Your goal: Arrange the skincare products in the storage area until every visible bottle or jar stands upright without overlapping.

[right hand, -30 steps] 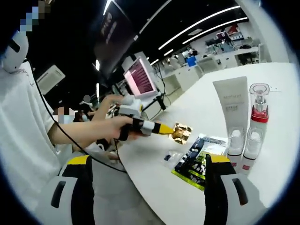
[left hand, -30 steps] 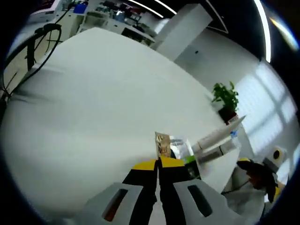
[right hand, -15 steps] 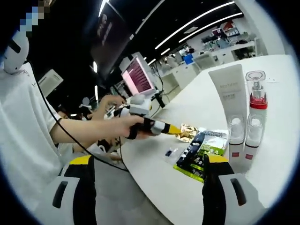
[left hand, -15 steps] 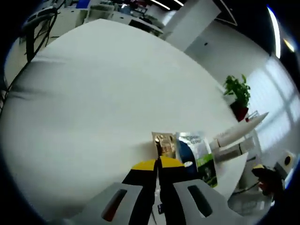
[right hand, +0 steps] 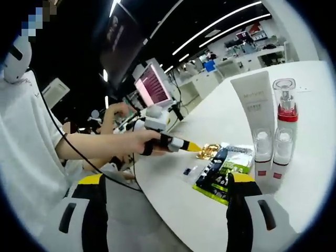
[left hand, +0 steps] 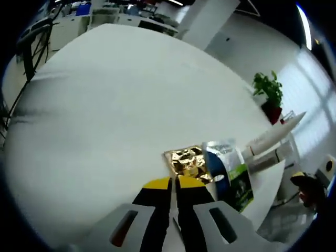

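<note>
Left tongs [left hand: 173,185] clamped on gold sachet [left hand: 189,161], now lowered flat near desk [left hand: 105,105] edge; right tongs [right hand: 163,194] apart. Release next.

My left claw [left hand: 173,184] covers the gold sachet's [left hand: 190,161] near edge; print on the green pouch [right hand: 223,170] is too small to read.

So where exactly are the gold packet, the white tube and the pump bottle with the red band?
gold packet [left hand: 188,160], left gripper view, on its crinkled foil face.
white tube [right hand: 255,113], right gripper view, on the tube's flat front.
pump bottle [right hand: 285,116], right gripper view, on its red band.
</note>
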Motion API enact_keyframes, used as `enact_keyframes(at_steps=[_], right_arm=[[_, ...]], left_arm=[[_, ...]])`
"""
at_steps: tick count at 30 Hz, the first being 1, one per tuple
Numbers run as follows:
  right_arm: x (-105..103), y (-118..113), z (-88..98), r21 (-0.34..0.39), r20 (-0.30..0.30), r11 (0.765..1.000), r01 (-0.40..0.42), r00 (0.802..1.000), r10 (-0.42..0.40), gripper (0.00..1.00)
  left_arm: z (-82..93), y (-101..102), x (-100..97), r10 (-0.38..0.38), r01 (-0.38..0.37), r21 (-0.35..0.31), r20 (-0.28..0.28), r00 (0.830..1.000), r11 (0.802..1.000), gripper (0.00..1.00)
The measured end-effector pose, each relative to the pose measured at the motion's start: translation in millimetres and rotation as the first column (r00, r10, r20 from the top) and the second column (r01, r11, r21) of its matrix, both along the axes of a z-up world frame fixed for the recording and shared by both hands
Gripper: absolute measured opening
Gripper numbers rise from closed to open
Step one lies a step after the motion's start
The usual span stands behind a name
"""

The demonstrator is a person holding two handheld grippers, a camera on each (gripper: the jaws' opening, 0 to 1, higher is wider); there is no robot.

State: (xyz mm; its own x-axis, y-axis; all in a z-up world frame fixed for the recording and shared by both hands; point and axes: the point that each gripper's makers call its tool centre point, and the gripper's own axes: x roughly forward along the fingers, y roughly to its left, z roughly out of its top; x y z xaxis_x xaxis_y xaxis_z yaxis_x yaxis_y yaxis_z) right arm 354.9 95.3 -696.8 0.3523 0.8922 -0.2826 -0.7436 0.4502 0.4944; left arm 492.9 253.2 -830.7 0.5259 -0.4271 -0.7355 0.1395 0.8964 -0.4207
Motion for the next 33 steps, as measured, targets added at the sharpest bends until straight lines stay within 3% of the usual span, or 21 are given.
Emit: enact_keyframes(at_steps=[11,24,28,30,33], right_arm=[[0,-3,-0.9,-0.009,0.001,1.000,0.010,1.000,-0.010,0.96],[7,-23,0.2,-0.049,0.033,0.997,0.054,0.998,-0.052,0.99],[7,-34,1.0,-0.073,0.048,0.994,0.083,0.996,-0.079,0.99],[7,-38,1.9,-0.082,0.060,0.992,0.091,0.994,-0.086,0.99],[6,-46,2.9,-0.096,0.074,0.989,0.112,0.992,-0.106,0.99]], left_arm=[[5.7,0,2.4,-0.034,0.032,0.061,0.030,0.999,0.998,0.13],[33.1,4,-14.2,-0.051,0.040,0.110,0.102,0.993,0.993,0.32],[47.9,6,-24.7,-0.064,0.047,0.119,0.143,0.988,0.992,0.38],[58.8,0,-18.0,-0.048,0.035,0.060,0.226,0.973,0.998,0.40],[74.7,-3,-25.4,-0.061,0.049,0.050,0.272,0.960,0.998,0.49]])
